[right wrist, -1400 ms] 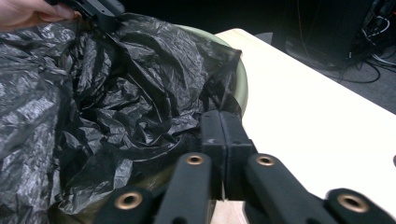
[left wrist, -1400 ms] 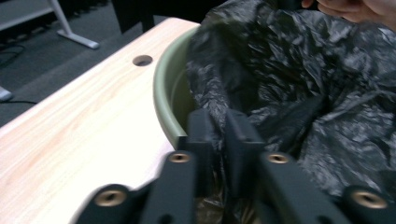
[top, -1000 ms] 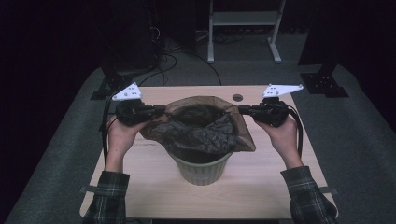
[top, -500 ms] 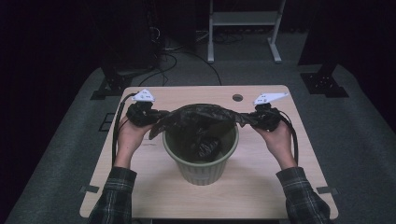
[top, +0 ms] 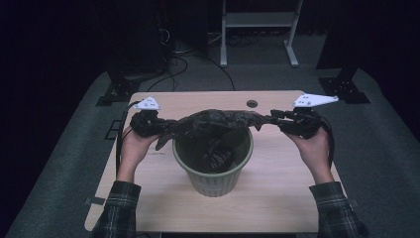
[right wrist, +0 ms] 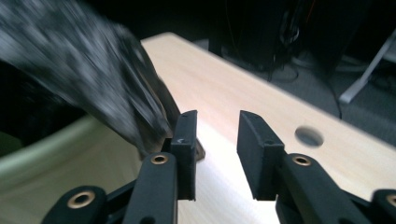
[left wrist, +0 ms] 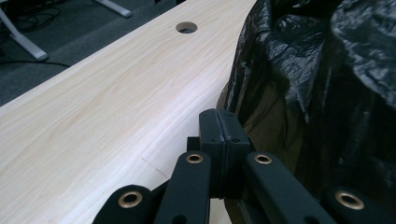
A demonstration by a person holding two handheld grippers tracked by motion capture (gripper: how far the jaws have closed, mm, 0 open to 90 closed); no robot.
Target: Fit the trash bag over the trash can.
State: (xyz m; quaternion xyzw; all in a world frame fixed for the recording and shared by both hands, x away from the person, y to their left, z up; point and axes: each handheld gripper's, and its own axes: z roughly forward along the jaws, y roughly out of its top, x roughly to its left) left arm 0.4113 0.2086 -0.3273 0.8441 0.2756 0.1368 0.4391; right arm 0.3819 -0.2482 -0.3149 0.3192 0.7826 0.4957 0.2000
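Black plastic film, a bin bag (top: 218,120), is stretched across the mouth of a pale green ribbed bin (top: 214,168) at the middle of the wooden table (top: 277,198). High view: the left gripper (top: 148,122) meets one end of the bag and the right gripper (top: 292,120) lies at the other, each in a hand; part of the bag hangs down inside the bin, but its edge lies across the opening, not folded over the rim.

Left gripper view: the jaws are pressed together, the bag (left wrist: 327,93) bunched close against them at the right; whether film is pinched between them cannot be told. The table's cable hole (left wrist: 186,27) lies beyond.

Right gripper view: the jaws stand apart with a bare gap between them; the blurred bag (right wrist: 93,70) passes beside the left jaw, outside the gap, above the bin's rim (right wrist: 56,140).

Judgement: lining is partly done. The bag is in the bin; spreading its mouth and turning it over the rim remain.
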